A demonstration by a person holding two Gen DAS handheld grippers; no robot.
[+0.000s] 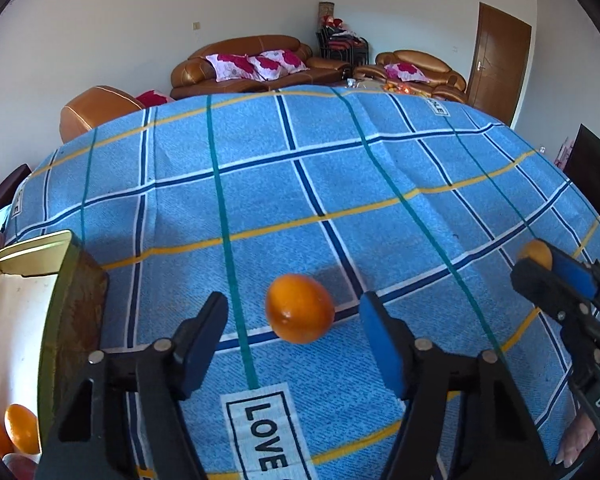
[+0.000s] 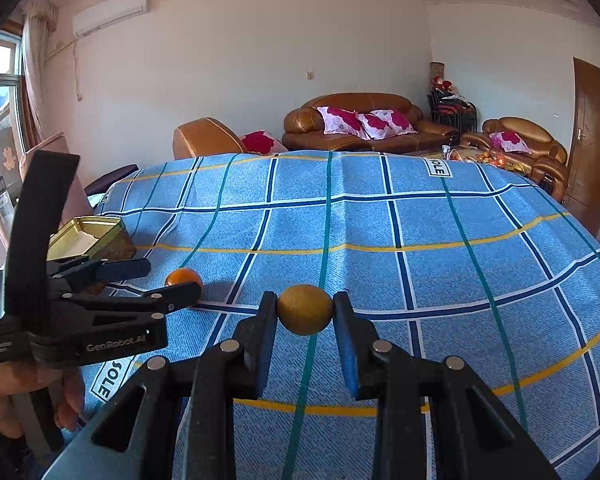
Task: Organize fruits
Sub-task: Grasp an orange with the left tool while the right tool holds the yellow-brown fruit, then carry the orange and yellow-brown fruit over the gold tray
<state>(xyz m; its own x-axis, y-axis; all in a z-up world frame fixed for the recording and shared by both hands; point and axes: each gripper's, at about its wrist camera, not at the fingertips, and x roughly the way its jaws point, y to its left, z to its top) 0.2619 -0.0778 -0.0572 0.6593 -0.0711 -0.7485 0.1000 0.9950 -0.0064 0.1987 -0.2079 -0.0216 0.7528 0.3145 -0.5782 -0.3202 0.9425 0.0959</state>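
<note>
An orange (image 1: 300,308) lies on the blue checked cloth (image 1: 340,184). My left gripper (image 1: 292,300) stands open around it, with a gap on each side between fruit and pads. The right wrist view shows that gripper (image 2: 170,278) from the side, straddling the same orange (image 2: 182,276). My right gripper (image 2: 305,300) is shut on a duller yellow-orange fruit (image 2: 305,309), held just above the cloth; it also shows at the right edge (image 1: 540,264). A gold tin (image 1: 28,248) stands open at the left.
Two more oranges (image 1: 20,428) show at the tin's near end; I cannot tell whether they lie inside it. The tin (image 2: 96,224) sits near the table's left edge. A hand (image 2: 4,396) holds the left gripper. Brown sofas (image 2: 360,124) stand beyond the table.
</note>
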